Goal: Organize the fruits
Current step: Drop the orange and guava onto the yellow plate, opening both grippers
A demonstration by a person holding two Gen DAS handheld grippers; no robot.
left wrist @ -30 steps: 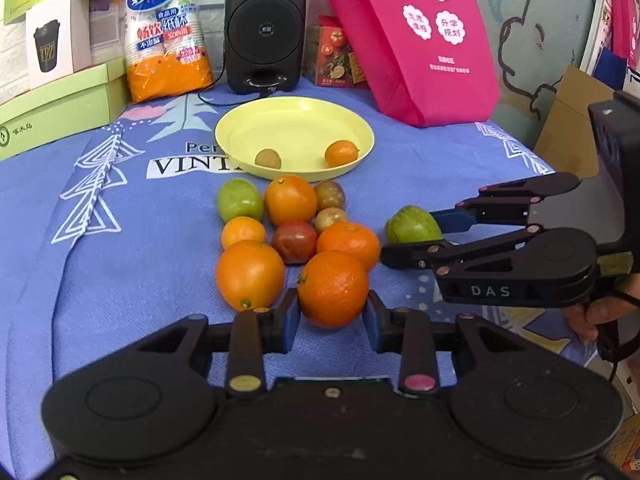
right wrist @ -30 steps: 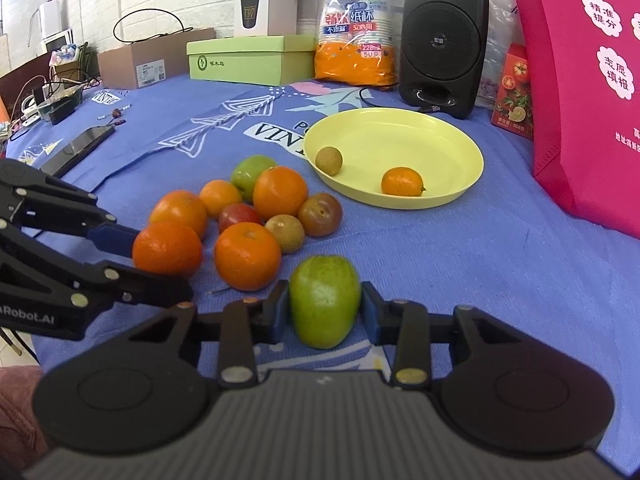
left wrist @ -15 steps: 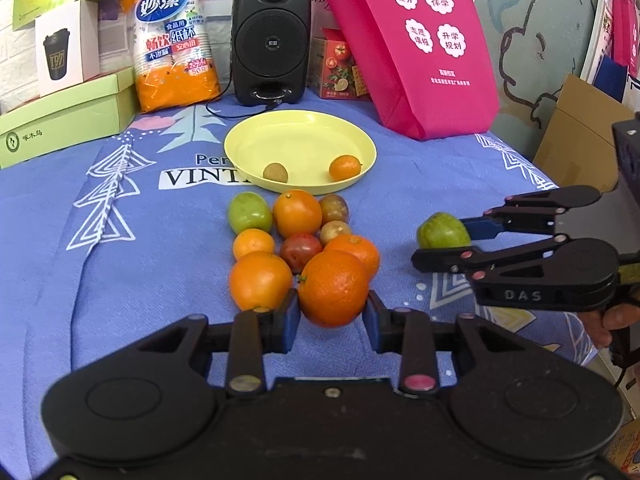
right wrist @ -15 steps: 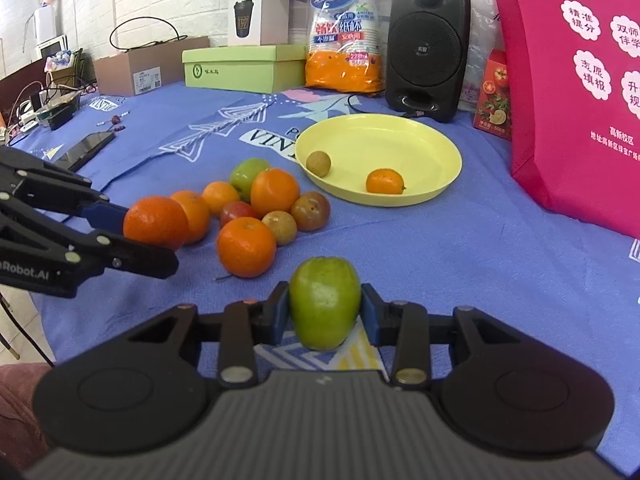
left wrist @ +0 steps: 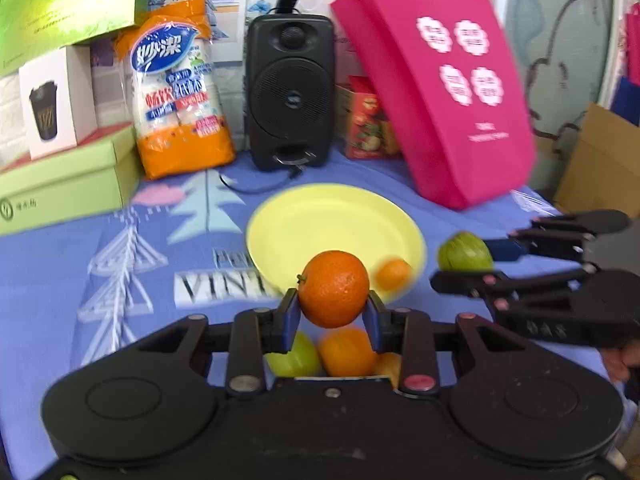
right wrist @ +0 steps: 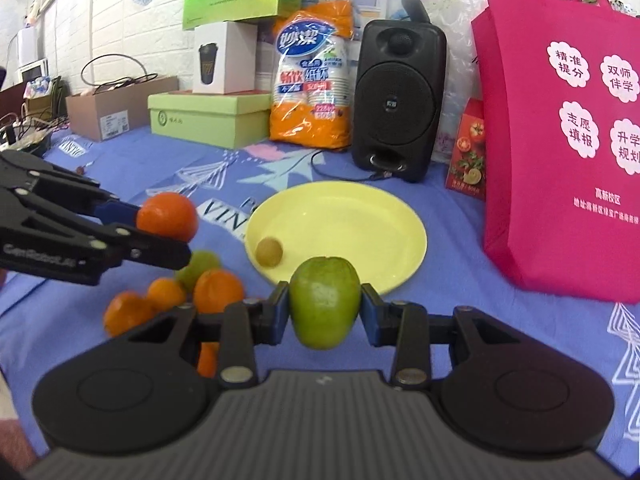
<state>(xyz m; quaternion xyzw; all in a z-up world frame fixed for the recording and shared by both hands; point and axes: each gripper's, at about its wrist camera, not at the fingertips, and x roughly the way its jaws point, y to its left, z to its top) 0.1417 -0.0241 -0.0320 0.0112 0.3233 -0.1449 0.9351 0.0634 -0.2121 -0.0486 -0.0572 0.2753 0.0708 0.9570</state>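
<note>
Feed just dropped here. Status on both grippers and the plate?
Left gripper shut on orange. Right gripper shut on green fruit. Both raised short of plate. Path clear.

Black claw (left wrist: 333, 312), blue pads (left wrist: 289, 320)

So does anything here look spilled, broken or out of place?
Nothing stands out. The orange and green fruit sit squarely in their grippers, the yellow plate lies flat, and the loose fruit sits on the cloth.

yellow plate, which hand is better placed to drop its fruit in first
Probably the right. Its gripper holds the green fruit at the near rim of the yellow plate, while the left gripper holds its orange off to the plate's side.
</note>
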